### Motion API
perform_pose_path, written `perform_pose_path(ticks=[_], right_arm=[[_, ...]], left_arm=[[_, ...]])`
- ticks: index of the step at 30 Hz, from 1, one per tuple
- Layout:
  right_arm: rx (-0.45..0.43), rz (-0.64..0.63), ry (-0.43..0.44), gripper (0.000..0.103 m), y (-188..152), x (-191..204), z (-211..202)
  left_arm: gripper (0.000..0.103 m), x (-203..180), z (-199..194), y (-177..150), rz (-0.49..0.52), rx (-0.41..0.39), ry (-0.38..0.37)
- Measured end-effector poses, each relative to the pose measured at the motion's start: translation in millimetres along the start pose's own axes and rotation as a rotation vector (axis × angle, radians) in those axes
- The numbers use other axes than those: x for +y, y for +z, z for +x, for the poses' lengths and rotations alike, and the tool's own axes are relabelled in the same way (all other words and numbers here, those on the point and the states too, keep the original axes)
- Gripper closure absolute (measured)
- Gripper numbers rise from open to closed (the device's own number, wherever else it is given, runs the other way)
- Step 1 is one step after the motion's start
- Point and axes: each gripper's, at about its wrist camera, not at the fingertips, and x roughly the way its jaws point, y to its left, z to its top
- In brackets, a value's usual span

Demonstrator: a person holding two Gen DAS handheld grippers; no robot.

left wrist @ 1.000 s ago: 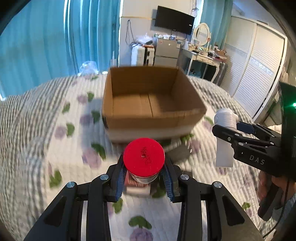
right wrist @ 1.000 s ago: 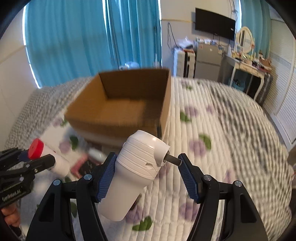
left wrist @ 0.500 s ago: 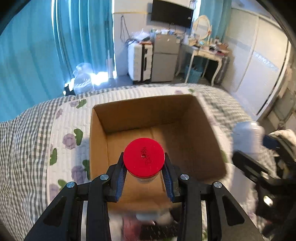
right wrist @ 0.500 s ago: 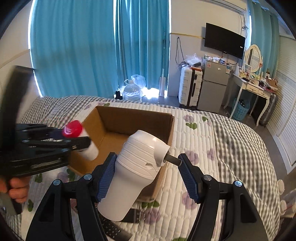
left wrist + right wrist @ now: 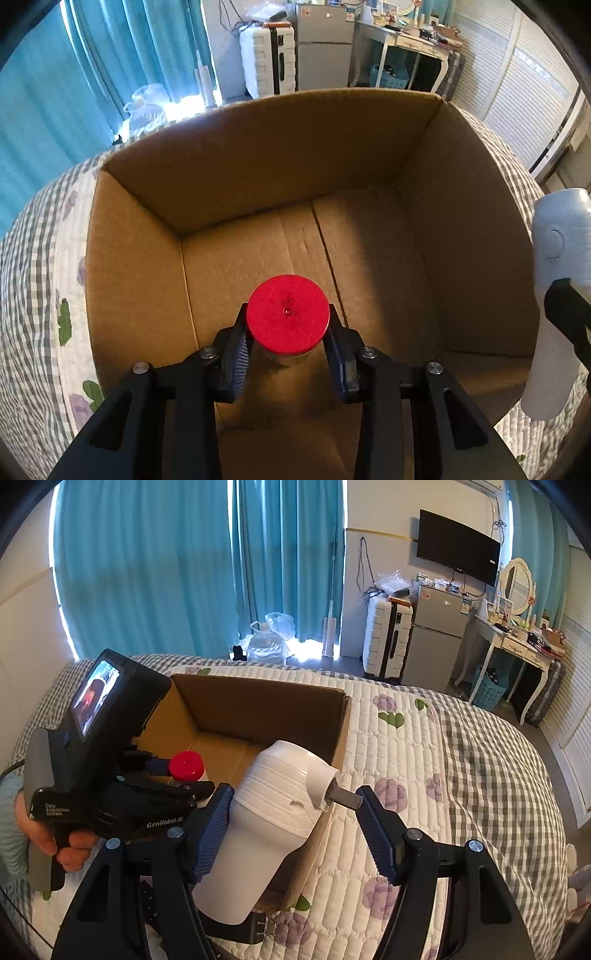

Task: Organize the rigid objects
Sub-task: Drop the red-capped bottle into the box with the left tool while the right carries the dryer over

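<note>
My left gripper (image 5: 288,347) gripped the red-capped jar (image 5: 288,319) over the cardboard box (image 5: 258,177) for release; my right gripper (image 5: 295,834) clamped the white bottle (image 5: 266,827) just right of it, waiting.

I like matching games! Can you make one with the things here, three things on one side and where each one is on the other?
Things:
1. red-capped jar
2. white bottle
3. cardboard box

Places:
A. on the quilted bed
B. in the left gripper, over the box
C. in the right gripper

Pairs: 1-B, 2-C, 3-A
</note>
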Motion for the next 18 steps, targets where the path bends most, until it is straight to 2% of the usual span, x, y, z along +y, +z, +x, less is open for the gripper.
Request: perform_pose_path(ticks=[2, 4, 7, 10, 17, 18], right_arm=[[-0.006, -0.011, -0.001, 0.036, 1, 1, 1], [-0.011, -0.023, 0.000, 0.036, 3, 3, 2], [-0.017, -0.037, 0.003, 0.036, 8, 6, 5], [-0.023, -0.049, -0.005, 0.036, 16, 7, 8], [-0.009, -0.068, -0.014, 0.036, 35, 10, 34], [0.002, -0.074, -0.017, 0.036, 35, 12, 41]], left_arm=[[0.062, 0, 0, -1, 0.000, -0.005, 0.000], [0.048, 1, -5, -3, -0.007, -0.029, -0.009], [0.037, 7, -21, -3, -0.033, -0.081, -0.063], [0.035, 15, -42, 0, -0.049, -0.136, -0.086], [0.030, 36, -93, -13, -0.031, -0.286, -0.044], [0.030, 43, -92, -3, -0.027, -0.292, -0.041]])
